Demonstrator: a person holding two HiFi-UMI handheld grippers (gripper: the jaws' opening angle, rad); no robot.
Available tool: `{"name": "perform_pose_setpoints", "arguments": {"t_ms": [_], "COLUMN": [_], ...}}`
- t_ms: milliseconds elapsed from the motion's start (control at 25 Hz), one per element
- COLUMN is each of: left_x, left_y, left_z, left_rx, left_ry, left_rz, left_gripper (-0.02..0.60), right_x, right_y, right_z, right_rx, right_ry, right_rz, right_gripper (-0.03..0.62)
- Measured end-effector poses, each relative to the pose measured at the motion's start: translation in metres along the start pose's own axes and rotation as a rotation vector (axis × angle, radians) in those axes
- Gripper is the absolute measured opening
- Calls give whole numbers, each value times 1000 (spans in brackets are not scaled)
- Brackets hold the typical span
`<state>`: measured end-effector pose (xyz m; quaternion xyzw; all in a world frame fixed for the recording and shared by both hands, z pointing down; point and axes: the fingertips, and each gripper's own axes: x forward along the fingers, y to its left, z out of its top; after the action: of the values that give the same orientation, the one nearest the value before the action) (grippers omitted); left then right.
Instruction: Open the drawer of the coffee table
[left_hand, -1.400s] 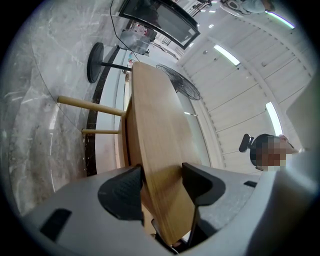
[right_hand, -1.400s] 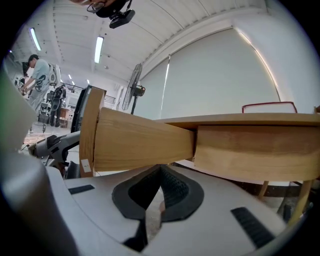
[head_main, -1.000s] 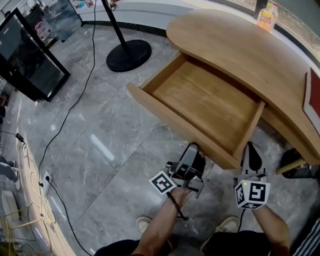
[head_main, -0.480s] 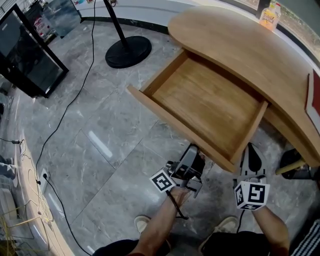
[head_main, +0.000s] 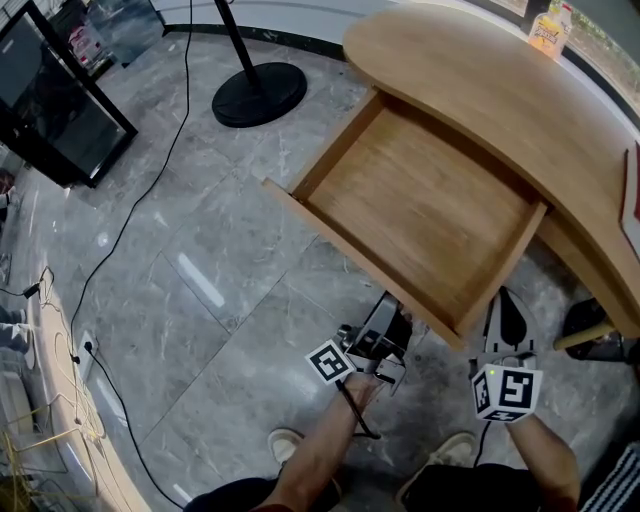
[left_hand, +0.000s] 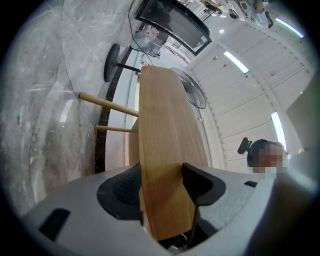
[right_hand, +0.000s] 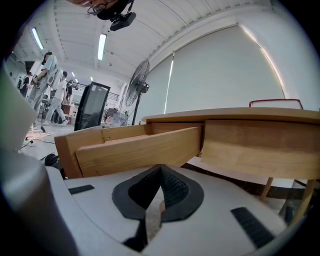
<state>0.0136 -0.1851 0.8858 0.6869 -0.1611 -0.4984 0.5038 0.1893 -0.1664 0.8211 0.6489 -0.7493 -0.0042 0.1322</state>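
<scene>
Drawer (head_main: 420, 215): stands well out of the table (head_main: 470, 80), its bare wood floor showing.
Left tongs (left_hand: 162, 185): clamped on the drawer's front board (in my head view their tips sit tucked under that board).
Right tongs (right_hand: 160, 179): pressed together, holding nothing, low by the drawer's right corner.
Cut off: the table's right end and a red item (head_main: 633, 200) on it.

Left claw (head_main: 394, 312), right claw (head_main: 507, 302): grey, black pads (left_hand: 122, 187).
</scene>
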Motion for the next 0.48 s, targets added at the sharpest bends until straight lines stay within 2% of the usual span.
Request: {"name": "perform_pose_setpoints", "arguments": {"t_ms": [480], "left_x": [0], "left_y": [5], "left_z": [-1], "left_rx": [4], "left_ry": [13], "left_rz": [-10], "left_gripper": [264], "right_x": [5], "right_y": [-1], "right_z": [-14], "right_rx": [-6], "right_ry": [36], "right_rz": [-3], "right_gripper": [-5]}}
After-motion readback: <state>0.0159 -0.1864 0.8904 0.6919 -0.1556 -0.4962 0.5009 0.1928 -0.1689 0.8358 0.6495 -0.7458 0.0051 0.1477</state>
